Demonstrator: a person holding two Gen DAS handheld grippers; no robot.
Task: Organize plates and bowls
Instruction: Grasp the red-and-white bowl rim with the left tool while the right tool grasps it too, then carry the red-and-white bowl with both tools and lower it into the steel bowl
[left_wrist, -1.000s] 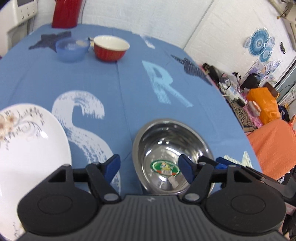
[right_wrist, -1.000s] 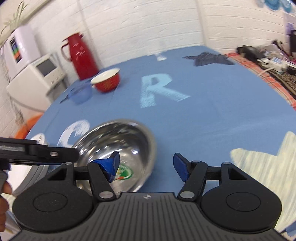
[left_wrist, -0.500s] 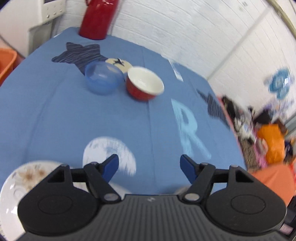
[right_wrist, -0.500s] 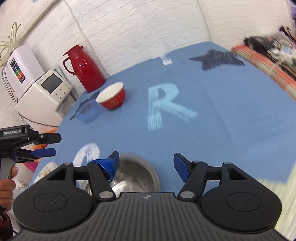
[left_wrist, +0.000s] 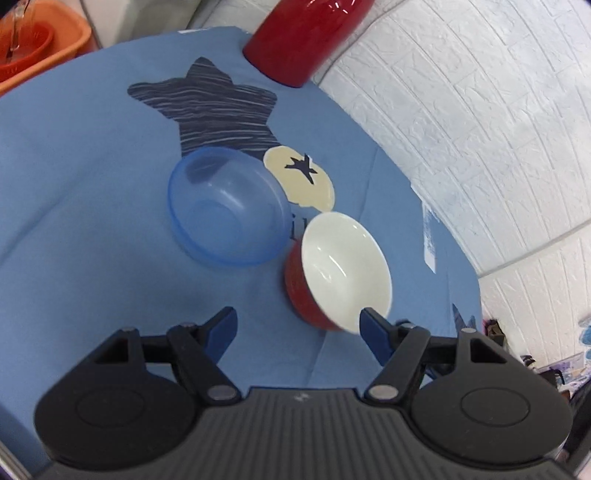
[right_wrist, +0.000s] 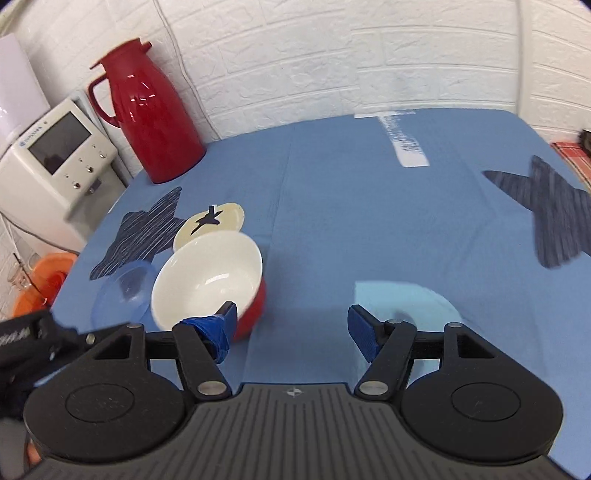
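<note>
A red bowl (left_wrist: 345, 267) with a white inside stands on the blue tablecloth, right next to a translucent blue bowl (left_wrist: 227, 206). My left gripper (left_wrist: 298, 328) is open just short of them, its right fingertip close to the red bowl's near rim. In the right wrist view the red bowl (right_wrist: 208, 282) sits ahead on the left, with the blue bowl (right_wrist: 123, 290) behind its left side. My right gripper (right_wrist: 291, 325) is open, its left fingertip in front of the red bowl's near edge. Neither gripper holds anything.
A red thermos jug (right_wrist: 147, 118) stands at the table's far edge by the white brick wall. A white appliance (right_wrist: 51, 158) and an orange basin (right_wrist: 40, 286) lie off the table's left side. Blue cloth (right_wrist: 369, 221) stretches to the right.
Both grippers have moved forward across the table, away from the steel bowl and the white plate, which have left view. The red and blue bowls are now close in front.
</note>
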